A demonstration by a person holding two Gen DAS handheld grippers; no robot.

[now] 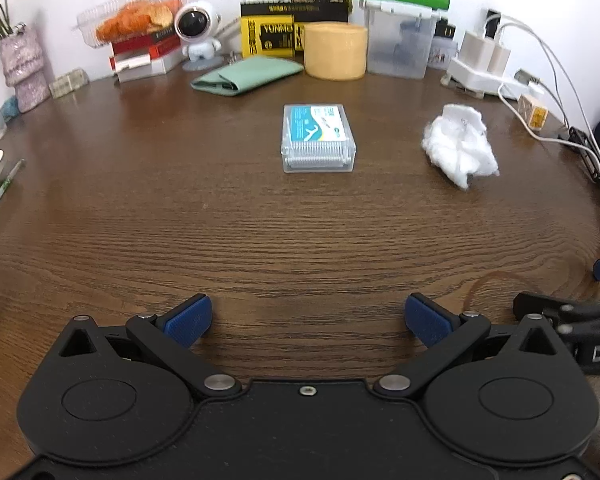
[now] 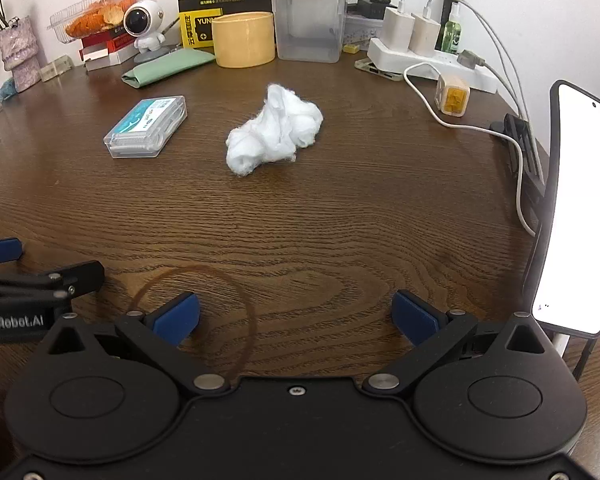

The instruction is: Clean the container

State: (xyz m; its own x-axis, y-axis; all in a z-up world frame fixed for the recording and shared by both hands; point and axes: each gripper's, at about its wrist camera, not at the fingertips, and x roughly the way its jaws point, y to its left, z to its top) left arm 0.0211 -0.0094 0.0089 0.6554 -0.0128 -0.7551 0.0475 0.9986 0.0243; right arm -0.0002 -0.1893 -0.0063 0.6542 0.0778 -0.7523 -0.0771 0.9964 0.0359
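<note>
The left gripper (image 1: 308, 320) sits at the bottom of its view with the blue pads spread wide, and nothing is between them. The right gripper (image 2: 296, 318) is the same in its own view — pads far apart, holding nothing. The two tools are side by side; in the left view a part of the right one shows at the lower right edge.

In front of both there is a wide bare band of the wooden table (image 1: 260, 232), from the pads up to the middle of the frame. A faint ring stain (image 2: 204, 280) marks the wood just above the right gripper's left pad. In the right view the right edge is crowded: a phone (image 2: 576, 216) stands tilted there, with cables (image 2: 476, 128) running behind it to a power strip (image 2: 400, 60) in the upper right.

The box (image 1: 318, 138) lies flat in the upper middle of the left view, well apart from both grippers. It is clear plastic, closed, with a blue and white label on top and rows of small white pieces showing through the front wall. A crumpled white tissue (image 2: 274, 130) lies right of it, near but not touching. Along the top edge, against the wall, stand a yellow cup (image 1: 335, 51) and a clear bin (image 1: 398, 46).
</note>
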